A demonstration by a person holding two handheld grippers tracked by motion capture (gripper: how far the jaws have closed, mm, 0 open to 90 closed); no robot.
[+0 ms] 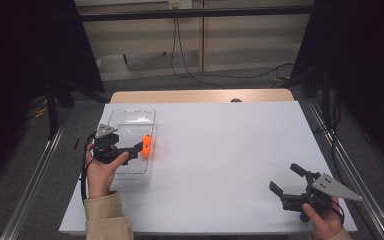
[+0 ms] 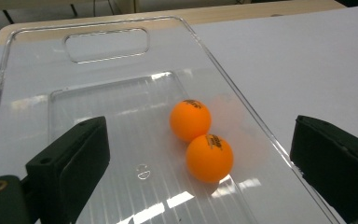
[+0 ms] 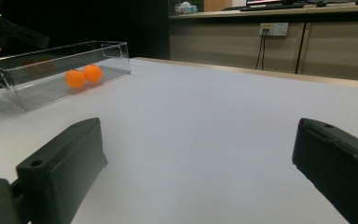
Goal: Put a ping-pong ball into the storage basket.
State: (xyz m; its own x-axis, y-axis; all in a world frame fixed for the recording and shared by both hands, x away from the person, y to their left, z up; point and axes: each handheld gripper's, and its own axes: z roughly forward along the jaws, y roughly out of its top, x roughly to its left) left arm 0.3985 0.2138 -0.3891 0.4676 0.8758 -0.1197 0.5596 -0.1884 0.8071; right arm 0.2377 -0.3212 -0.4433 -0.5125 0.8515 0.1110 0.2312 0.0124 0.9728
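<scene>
Orange balls, 2 of them, lay touching each other inside the clear tray (image 1: 130, 117) on the white surface (image 1: 230, 150). The nearer ball (image 2: 209, 157) and the farther ball (image 2: 190, 120) sat against the tray's right-hand wall, each with a small dark print on top. In the high view the tray stood at about 9 o'clock on the surface, its long side running away from the person, and the balls glowed at its 3 o'clock edge.

The left gripper (image 1: 139, 148) hung over the tray, held in the left hand (image 1: 100, 170), a tan sleeve (image 1: 105, 217) behind it. Its fingers (image 2: 77, 158) stood wide apart and gripped nothing; the 2 balls lay on the tray floor below, between them but untouched.

The right gripper (image 1: 286, 179) rested low near 5 o'clock of the surface, well apart from the tray, with the right hand (image 1: 325, 222) at the bottom edge. Its fingers (image 3: 63, 170) were also spread open and empty, pointing across the bare white sheet toward the tray at roughly 10 o'clock.
</scene>
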